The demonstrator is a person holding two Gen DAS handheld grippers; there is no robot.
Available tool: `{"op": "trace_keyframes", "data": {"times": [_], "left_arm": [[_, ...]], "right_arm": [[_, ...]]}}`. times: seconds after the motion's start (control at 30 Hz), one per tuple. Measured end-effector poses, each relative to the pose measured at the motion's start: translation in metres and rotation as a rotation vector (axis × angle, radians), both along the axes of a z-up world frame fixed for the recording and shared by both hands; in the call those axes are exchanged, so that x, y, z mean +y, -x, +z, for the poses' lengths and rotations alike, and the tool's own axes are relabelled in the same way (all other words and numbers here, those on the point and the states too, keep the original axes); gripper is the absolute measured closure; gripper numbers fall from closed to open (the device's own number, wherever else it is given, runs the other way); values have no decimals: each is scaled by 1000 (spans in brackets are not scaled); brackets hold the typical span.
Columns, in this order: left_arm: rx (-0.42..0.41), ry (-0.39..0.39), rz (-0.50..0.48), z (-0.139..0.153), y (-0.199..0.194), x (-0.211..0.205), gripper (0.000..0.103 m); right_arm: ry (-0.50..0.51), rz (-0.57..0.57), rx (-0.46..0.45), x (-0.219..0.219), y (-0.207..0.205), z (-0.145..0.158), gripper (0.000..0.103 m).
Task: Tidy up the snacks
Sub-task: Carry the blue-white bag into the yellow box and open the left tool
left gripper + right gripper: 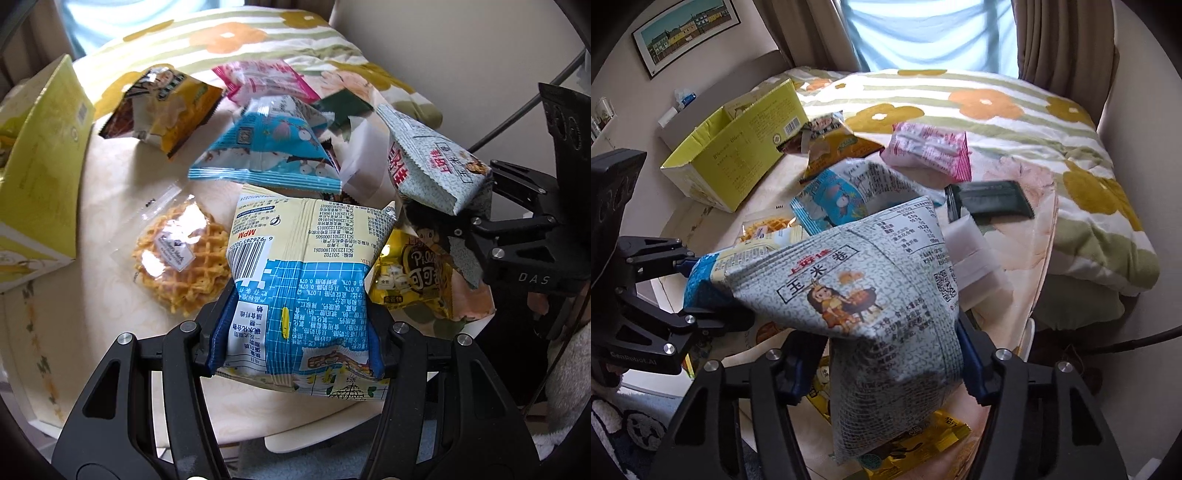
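Observation:
My left gripper (295, 343) is shut on a cream and blue snack bag (303, 273) and holds it above the table; it also shows in the right wrist view (701, 280). My right gripper (879, 369) is shut on a grey speckled corn-roll bag (886, 302), also lifted; this bag shows at the right of the left wrist view (432, 162). An open yellow-green box (738, 162) stands at the far left, also in the left wrist view (40, 177). On the table lie a waffle pack (181, 258), a light blue bag (269, 147), a yellow-brown bag (166, 107), a pink bag (266, 81) and a gold bag (413, 280).
A dark green packet (993, 201) and a white foam block (975, 258) lie on the round table (110, 177). A flowered quilt (997, 110) lies behind it. Curtains and a window are at the back, a framed picture (687, 29) on the left wall.

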State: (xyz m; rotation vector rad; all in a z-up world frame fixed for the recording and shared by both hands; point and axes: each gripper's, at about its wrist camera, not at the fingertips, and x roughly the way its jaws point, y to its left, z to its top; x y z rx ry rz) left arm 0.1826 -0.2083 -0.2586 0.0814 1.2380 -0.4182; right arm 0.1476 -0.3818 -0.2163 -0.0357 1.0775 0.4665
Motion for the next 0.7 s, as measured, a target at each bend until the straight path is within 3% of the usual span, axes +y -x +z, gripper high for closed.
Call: {"op": "trace_keyframes", "data": {"times": [0.33, 0.7], "left_arm": [[-115, 30, 71, 48, 21, 20, 49], [-300, 62, 194, 126, 9, 87, 49]], "right_arm": [[-8, -20, -66, 5, 15, 49, 48], [10, 25, -199, 62, 2, 121, 48]]}}
